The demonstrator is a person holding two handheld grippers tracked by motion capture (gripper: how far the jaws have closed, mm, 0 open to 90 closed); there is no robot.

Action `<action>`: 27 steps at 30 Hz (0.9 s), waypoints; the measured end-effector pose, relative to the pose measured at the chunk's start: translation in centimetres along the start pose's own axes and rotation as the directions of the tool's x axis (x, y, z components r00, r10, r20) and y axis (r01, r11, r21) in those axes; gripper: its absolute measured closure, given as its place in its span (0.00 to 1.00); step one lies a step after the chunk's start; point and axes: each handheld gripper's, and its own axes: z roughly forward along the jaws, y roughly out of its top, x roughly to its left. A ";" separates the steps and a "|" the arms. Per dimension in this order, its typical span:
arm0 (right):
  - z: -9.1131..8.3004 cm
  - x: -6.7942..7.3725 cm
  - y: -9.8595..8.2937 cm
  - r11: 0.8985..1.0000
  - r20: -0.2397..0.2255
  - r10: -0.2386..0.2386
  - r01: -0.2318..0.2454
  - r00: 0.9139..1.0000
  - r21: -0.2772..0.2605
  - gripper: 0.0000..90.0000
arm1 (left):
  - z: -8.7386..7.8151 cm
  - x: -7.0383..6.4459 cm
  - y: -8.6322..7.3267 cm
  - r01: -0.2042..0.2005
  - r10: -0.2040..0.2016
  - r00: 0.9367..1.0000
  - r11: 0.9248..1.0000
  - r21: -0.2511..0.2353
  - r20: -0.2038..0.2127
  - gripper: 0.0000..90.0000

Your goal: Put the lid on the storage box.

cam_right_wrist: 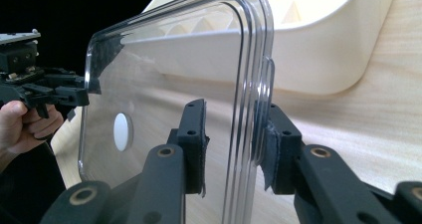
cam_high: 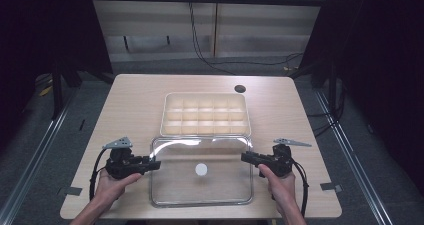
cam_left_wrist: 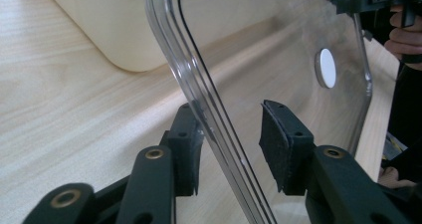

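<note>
On the desk (cam_high: 130, 92), both grippers (left gripper (cam_high: 150, 164), right gripper (cam_high: 248, 158)) straddle the clear lid's (cam_high: 201, 185) opposite rims, fingers (cam_left_wrist: 186, 144) released, probably for a level lift onto the tray (cam_high: 205, 97).

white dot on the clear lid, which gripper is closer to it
Left, slightly. The left gripper straddles the lid's left edge, the right gripper its right edge; the white dot sits left of centre.

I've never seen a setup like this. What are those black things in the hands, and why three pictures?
A person holds a two-jaw tool in each hand: the left gripper and the right gripper. One camera looks down on the wooden table; the other two ride on the grippers. On the table lies a cream divided tray. In front of it is a clear plastic lid with a white dot. Each gripper's open jaws straddle one side edge of the lid, not yet squeezing it.
</note>
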 end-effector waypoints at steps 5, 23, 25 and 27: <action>-0.7 0.5 0.2 0.999 0.008 -0.005 0.005 1.000 -0.031 0.76 | -0.4 -0.3 0.8 -0.013 0.013 1.000 0.999 -0.033 0.008 0.73; -2.1 2.5 3.3 0.989 0.020 -0.094 0.096 0.995 -0.115 0.78 | -1.6 -1.2 2.1 -0.051 0.048 0.999 0.993 -0.108 -0.024 0.79; -2.1 2.6 3.7 0.988 0.025 -0.100 0.102 0.995 -0.118 0.78 | -1.7 -1.1 2.3 -0.056 0.055 0.998 0.992 -0.111 -0.013 0.80; -2.0 2.7 4.1 0.988 0.024 -0.098 0.100 0.995 -0.118 0.77 | -2.0 -1.1 2.6 -0.064 0.063 0.998 0.991 -0.120 -0.018 0.80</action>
